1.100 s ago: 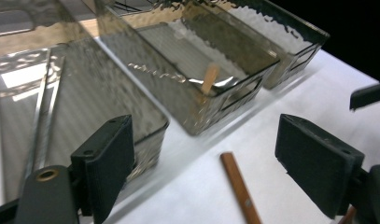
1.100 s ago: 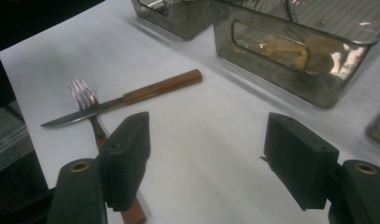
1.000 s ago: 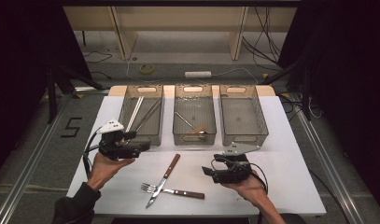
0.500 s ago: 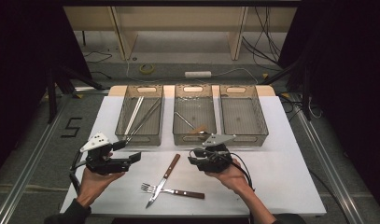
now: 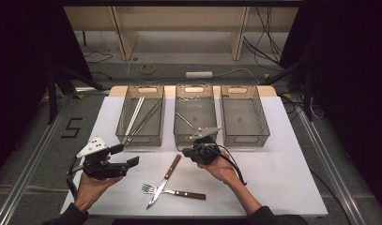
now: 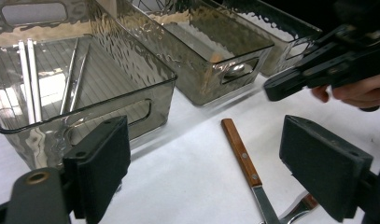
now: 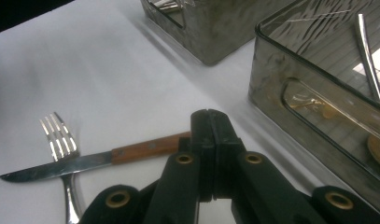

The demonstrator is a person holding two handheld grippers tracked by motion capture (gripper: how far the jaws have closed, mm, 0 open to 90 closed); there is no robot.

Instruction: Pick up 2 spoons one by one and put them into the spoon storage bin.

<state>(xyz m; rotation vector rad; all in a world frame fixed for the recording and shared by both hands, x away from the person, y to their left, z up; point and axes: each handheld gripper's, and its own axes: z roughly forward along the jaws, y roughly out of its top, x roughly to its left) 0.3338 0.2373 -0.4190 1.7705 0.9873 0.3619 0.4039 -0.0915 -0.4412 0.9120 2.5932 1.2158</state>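
right gripper (image 5: 200, 147): jaws have just been closing and now meet flat together, nothing between them; hovers at the knife's handle end, just in front of the middle bin; in the right gripper view the tips (image 7: 210, 122) cover the handle end, contact unclear from this angle
left gripper (image 5: 127, 162): jaws wide apart, empty, held left of the knife, near the front of the left bin
knife (image 5: 166, 177): wooden handle, flat on the white surface (image 5: 282, 173), blade toward the person, handle pointing at the middle bin
fork (image 5: 172, 191): wooden handle, lies crosswise under or over the knife blade, can't tell which; tines left of the knife
left bin (image 5: 141, 139): far-left of the knife, holds several long metal pieces
middle bin (image 5: 194, 136): straight beyond the knife handle, one metal utensil inside
right bin (image 5: 244, 138): right of the middle bin, looks empty
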